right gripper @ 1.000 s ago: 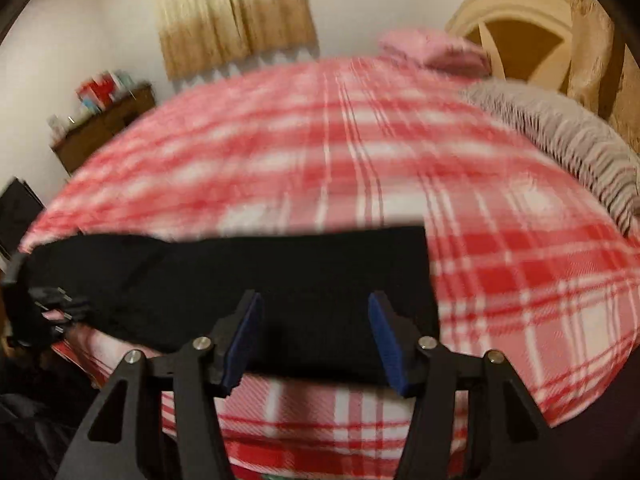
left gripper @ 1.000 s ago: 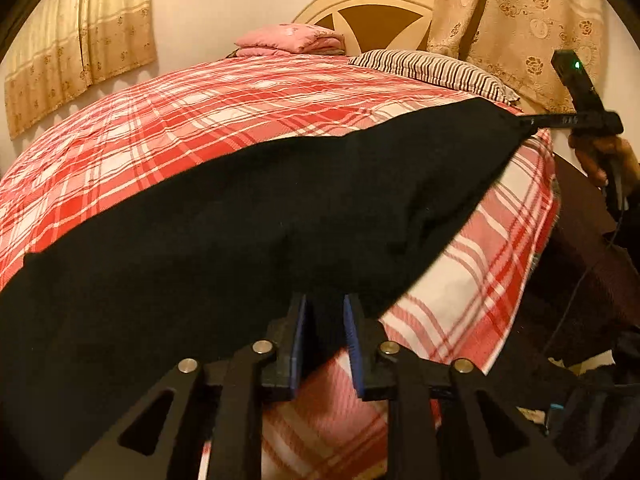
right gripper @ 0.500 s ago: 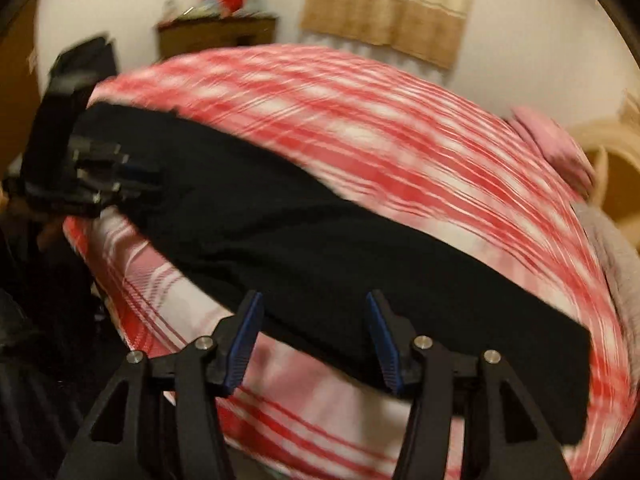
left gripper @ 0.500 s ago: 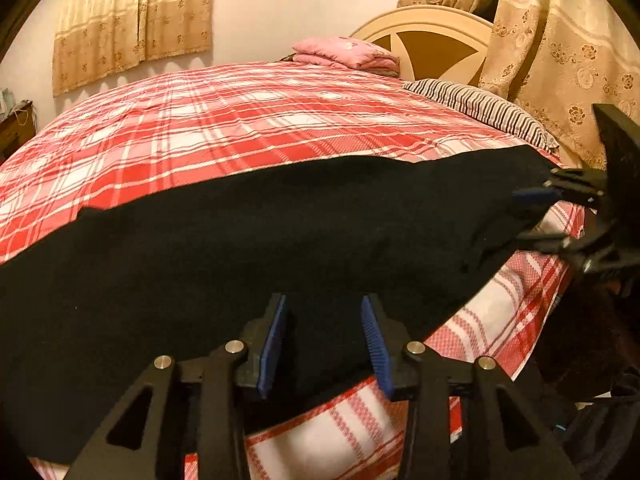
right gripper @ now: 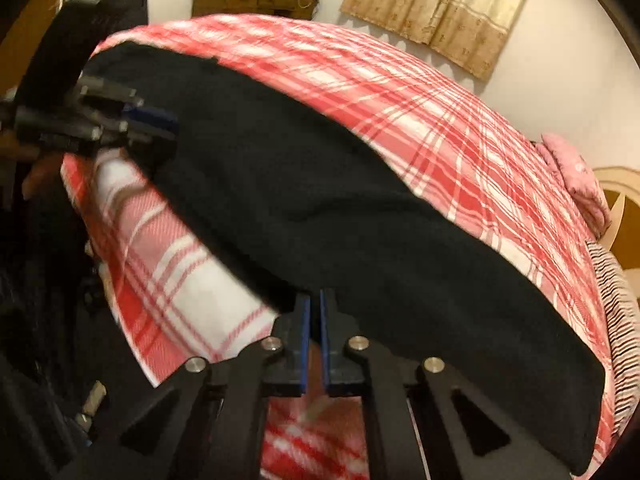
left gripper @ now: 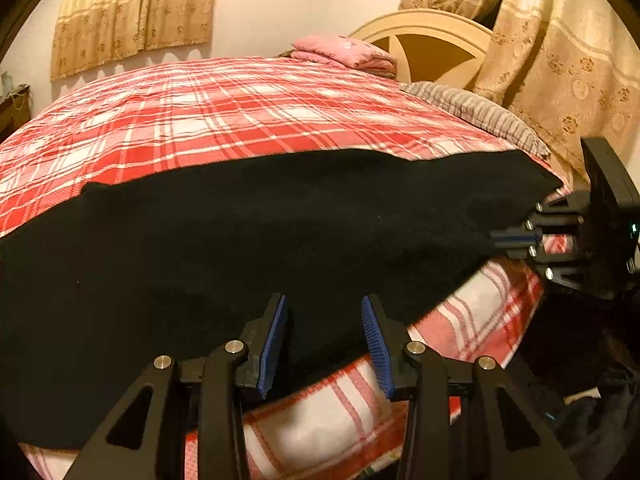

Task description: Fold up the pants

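The black pants (left gripper: 280,232) are lying stretched in a long band along the near edge of the bed, filling the middle of the left wrist view from the lower left to the right edge, and running in the right wrist view (right gripper: 320,208) from the upper left down to the lower right. Laid out flat and lengthwise like this, they are probably being readied for a fold.

The right gripper (right gripper: 315,316) is sitting at the bottom centre of its own view with its blue pads drawn almost together, right at the near hem of the cloth; it seems to be pinching that edge, though how much fabric sits between the pads is hard to tell. In the left wrist view the same tool (left gripper: 516,238) is showing at the right edge, narrow, meeting the end of the pants.

The left gripper (left gripper: 325,332) is hovering with its jaws partly apart, the cloth's near edge lying between and beneath them, unpinched.

The red plaid bedspread (left gripper: 224,112) is showing around the pants, with a pink folded cloth (left gripper: 344,50) at the headboard (left gripper: 432,40) in the upper right.
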The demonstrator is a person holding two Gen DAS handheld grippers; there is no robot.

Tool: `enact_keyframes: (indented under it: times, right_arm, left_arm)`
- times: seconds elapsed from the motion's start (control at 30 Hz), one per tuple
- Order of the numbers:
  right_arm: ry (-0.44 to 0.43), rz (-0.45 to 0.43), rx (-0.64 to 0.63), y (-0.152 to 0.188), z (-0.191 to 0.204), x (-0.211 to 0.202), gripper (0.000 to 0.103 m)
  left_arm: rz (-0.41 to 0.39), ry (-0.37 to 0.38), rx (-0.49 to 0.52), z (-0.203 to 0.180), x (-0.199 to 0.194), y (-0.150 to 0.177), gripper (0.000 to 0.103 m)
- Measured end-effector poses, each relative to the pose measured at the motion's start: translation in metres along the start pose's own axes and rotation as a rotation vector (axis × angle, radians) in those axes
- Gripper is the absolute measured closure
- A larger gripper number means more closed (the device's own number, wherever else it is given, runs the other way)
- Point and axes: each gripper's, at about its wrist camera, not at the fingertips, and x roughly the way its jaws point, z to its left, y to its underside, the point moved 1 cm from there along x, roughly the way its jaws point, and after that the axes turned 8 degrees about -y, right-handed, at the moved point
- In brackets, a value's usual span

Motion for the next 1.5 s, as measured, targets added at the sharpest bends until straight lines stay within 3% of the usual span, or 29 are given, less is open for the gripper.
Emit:
enact_keyframes:
  times: [0.2,0.4,0.53,0.6,0.63,0.67,0.77,0.83,0.97,1.0,1.03,1.13,1.3,1.37,1.5]
  right_arm:
    - [0.007,0.033,-0.009,-0.005,0.0,0.005,0.097]
    - [0.018,0.093,-0.093,0.001,0.015,0.001,0.099]
    - [-0.015,0.059,-0.031,-0.004,0.006,-0.01,0.096]
    - [-0.062,-0.004,0.009,-0.017,0.003,-0.018,0.062]
    - [-0.088,-0.018,0.017,-0.024,0.004,-0.018,0.032]
    - [-0.099,-0.045,0.01,-0.033,0.009,-0.018,0.03]
    - [-0.102,-0.06,-0.034,-0.053,0.025,-0.005,0.043]
    - [-0.098,-0.065,-0.05,-0.065,0.036,0.008,0.044]
    - [-0.129,-0.04,-0.092,-0.075,0.055,0.038,0.052]
    - [-0.123,-0.031,-0.101,-0.074,0.059,0.043,0.058]
    - [-0.106,-0.004,-0.111,-0.073,0.062,0.052,0.074]
    - [-0.105,0.004,-0.112,-0.065,0.064,0.052,0.079]
    - [-0.11,-0.01,-0.095,-0.061,0.061,0.046,0.076]
    - [-0.122,-0.023,-0.05,-0.062,0.053,0.039,0.053]
    - [-0.117,-0.068,0.025,-0.055,0.033,0.007,0.05]
  left_arm:
    - [-0.024,-0.032,0.006,0.004,-0.008,-0.004,0.062]
    - [0.009,-0.073,0.037,0.022,-0.016,0.008,0.062]
    - [-0.011,-0.094,0.033,0.032,-0.022,0.009,0.062]
    - [-0.028,-0.1,0.013,0.036,-0.021,0.005,0.057]
    - [-0.036,-0.092,0.0,0.037,-0.019,0.002,0.055]
    - [-0.041,-0.083,-0.011,0.036,-0.017,0.001,0.052]
    - [-0.039,-0.054,-0.024,0.03,-0.008,0.0,0.051]
    - [-0.013,-0.041,-0.006,0.025,-0.002,0.003,0.051]
    - [0.0,-0.023,0.01,0.017,-0.002,0.014,0.041]
    - [0.01,-0.012,0.004,0.018,-0.001,0.016,0.039]
    - [0.015,-0.004,0.004,0.017,-0.001,0.018,0.038]
    - [0.003,-0.005,0.017,0.013,-0.005,0.021,0.037]
    - [-0.033,-0.003,-0.038,0.018,-0.016,0.013,0.037]
    - [-0.055,-0.015,-0.028,0.017,-0.021,0.007,0.037]
    - [-0.067,-0.031,-0.041,0.021,-0.018,-0.002,0.037]
